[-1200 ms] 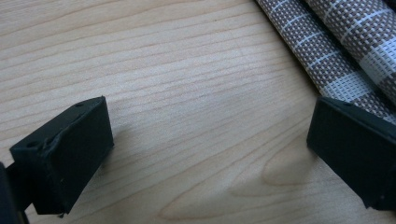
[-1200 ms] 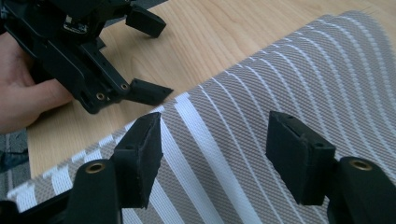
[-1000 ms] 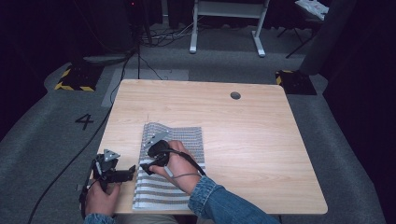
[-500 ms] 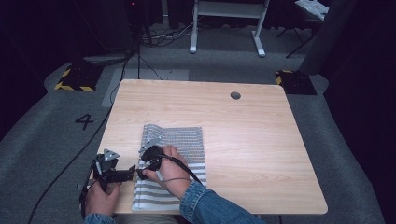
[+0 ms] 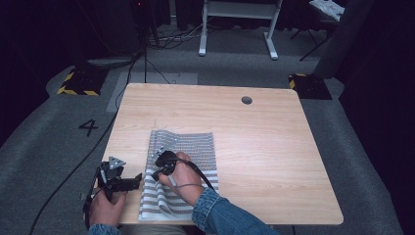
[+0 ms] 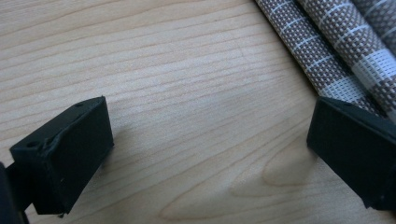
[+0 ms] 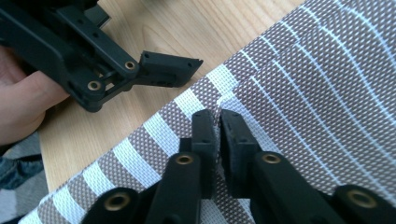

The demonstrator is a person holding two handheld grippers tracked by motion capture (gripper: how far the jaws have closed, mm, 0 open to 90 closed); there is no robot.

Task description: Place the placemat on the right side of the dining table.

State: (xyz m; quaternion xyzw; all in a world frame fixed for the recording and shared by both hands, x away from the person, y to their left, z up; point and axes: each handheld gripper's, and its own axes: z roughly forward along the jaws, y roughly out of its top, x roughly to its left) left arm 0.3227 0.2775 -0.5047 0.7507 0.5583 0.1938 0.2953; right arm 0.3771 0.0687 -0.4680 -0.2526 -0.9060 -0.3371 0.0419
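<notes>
Numeral "4" [image 5: 88,127] on grey floor [image 5: 54,147], left of table [image 5: 274,147].

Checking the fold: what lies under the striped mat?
The striped mat lies on the wooden table; its near end hangs over the edge. The right gripper pinches a raised fold. Anything beneath is covered.

Black grippers [image 7: 218,123], denim sleeve [image 5: 220,215]

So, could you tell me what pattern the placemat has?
The placemat is brown woven mesh with white stripes, clearest in the right gripper view.
</notes>
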